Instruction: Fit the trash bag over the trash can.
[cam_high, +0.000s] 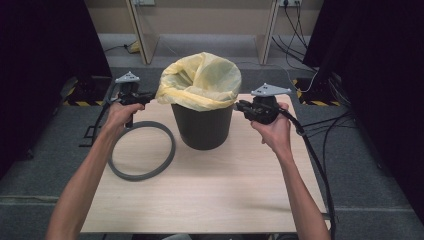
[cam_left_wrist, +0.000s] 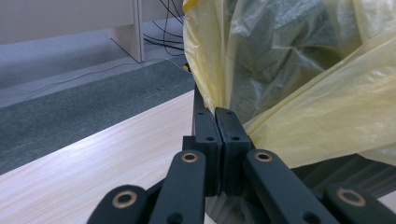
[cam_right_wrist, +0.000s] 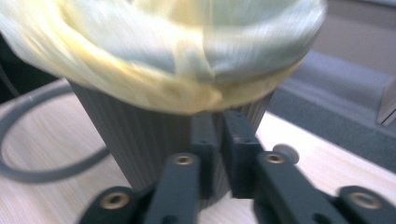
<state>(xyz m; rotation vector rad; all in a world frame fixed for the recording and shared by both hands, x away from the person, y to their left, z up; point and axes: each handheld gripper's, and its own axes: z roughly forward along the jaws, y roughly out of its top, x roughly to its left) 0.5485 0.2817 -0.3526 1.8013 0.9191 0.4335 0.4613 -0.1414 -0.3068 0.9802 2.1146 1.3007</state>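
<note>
A dark grey ribbed bin (cam_high: 202, 127) stands at the middle of the wooden table (cam_high: 210, 195), lined with a yellow bag (cam_high: 200, 80) that is folded over its rim. My left gripper (cam_high: 149, 96) is at the bin's left side, shut on the bag's edge (cam_left_wrist: 224, 70), and the film is drawn out toward it. My right gripper (cam_high: 240, 105) is at the bin's right side, just under the bag's hem (cam_right_wrist: 187, 93). In the blurred right gripper view its jaws stand almost together with a thin gap, in front of the bin's wall (cam_right_wrist: 140, 140).
A grey plastic ring (cam_high: 142, 150) lies flat on the table to the left of the bin, and is also visible as the ring (cam_right_wrist: 28, 175). Cables trail over the grey floor at the right and behind. Dark curtains flank both sides.
</note>
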